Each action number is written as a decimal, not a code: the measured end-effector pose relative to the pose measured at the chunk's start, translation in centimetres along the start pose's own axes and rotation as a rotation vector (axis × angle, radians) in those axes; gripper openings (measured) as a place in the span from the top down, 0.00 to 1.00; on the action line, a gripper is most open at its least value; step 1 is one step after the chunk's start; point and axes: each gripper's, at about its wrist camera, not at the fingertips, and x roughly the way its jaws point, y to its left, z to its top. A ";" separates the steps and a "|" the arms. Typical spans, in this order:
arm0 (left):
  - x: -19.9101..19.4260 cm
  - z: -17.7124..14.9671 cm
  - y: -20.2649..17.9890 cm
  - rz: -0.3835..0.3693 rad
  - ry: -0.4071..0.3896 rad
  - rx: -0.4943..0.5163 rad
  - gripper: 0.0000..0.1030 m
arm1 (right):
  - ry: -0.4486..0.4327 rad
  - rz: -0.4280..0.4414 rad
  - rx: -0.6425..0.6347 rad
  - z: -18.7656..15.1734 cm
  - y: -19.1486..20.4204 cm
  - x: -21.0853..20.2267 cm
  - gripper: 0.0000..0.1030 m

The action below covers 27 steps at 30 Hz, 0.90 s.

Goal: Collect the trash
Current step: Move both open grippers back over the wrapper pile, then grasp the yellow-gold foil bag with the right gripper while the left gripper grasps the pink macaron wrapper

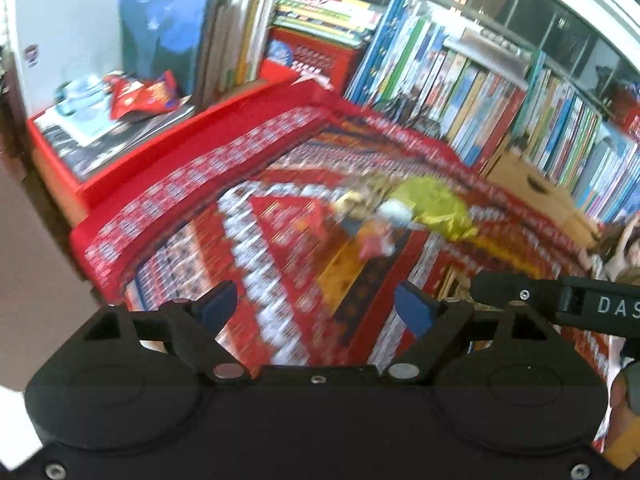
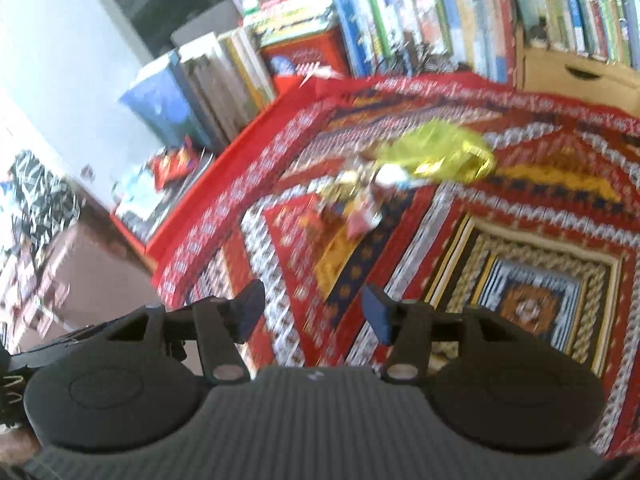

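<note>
A crumpled yellow-green foil wrapper (image 1: 436, 208) lies on the patterned red cloth (image 1: 256, 216), with smaller wrappers (image 1: 372, 236) beside it. They show blurred in the right wrist view too: the yellow-green wrapper (image 2: 440, 152) and the small wrappers (image 2: 360, 204). A red snack bag (image 1: 140, 94) lies on a stack of magazines at the far left, also seen in the right wrist view (image 2: 174, 164). My left gripper (image 1: 316, 308) is open and empty above the cloth. My right gripper (image 2: 314, 312) is open and empty, short of the wrappers.
Rows of books (image 1: 500, 92) line the back and right. A cardboard box (image 1: 532, 188) stands by them. A red shelf edge (image 1: 132, 164) borders the cloth on the left. The other gripper's body (image 1: 560, 300) juts in at the right.
</note>
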 end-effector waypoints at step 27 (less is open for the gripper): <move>21.4 4.1 -8.8 0.159 0.154 0.011 0.30 | 0.097 -0.072 0.244 11.0 -15.3 14.5 0.31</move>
